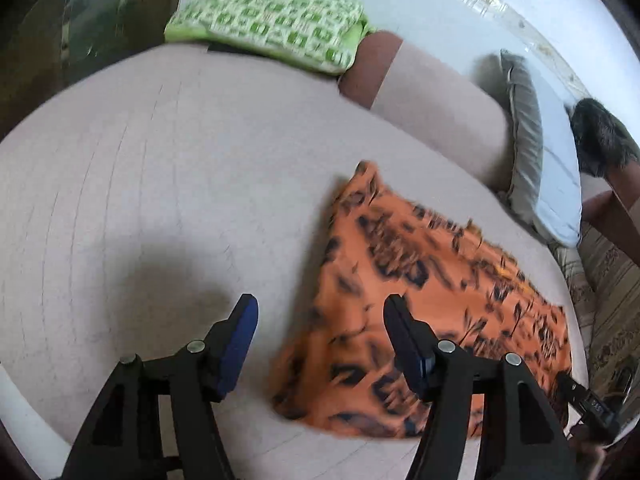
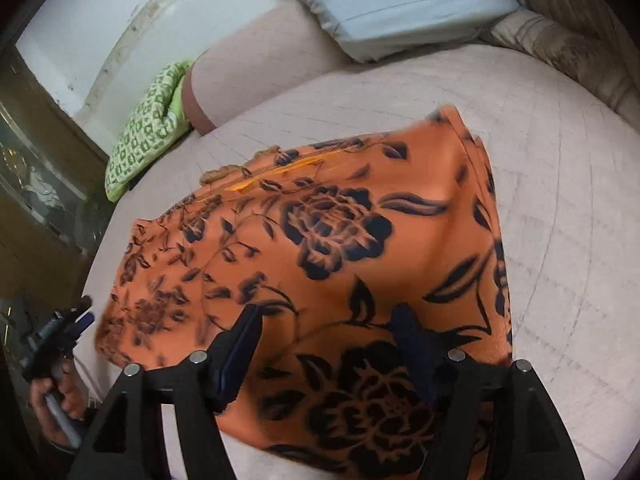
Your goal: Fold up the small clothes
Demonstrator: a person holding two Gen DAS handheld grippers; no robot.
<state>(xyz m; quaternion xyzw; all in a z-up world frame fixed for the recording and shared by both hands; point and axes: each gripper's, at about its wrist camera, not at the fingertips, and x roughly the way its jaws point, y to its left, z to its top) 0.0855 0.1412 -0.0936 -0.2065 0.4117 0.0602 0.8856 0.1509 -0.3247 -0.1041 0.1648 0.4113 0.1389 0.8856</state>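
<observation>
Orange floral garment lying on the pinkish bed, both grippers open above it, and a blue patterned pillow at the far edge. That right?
Not quite: the patterned pillow is green and white, as the left wrist view shows. The rest holds: the orange floral garment lies on the pinkish bed, with left gripper and right gripper open.

Orange garment (image 2: 320,240), black floral print: big roses and leafy vines. Lies spread flat on the pale pink bed (image 2: 560,200), roughly trapezoid outline, narrower at the far end. Already folded over: layered edges show along its right side in the right wrist view. Orange zipper seam near the far-left edge. Fabric mostly smooth, shallow ripples mid-panel. Left wrist view shows it motion-blurred (image 1: 420,292).
</observation>
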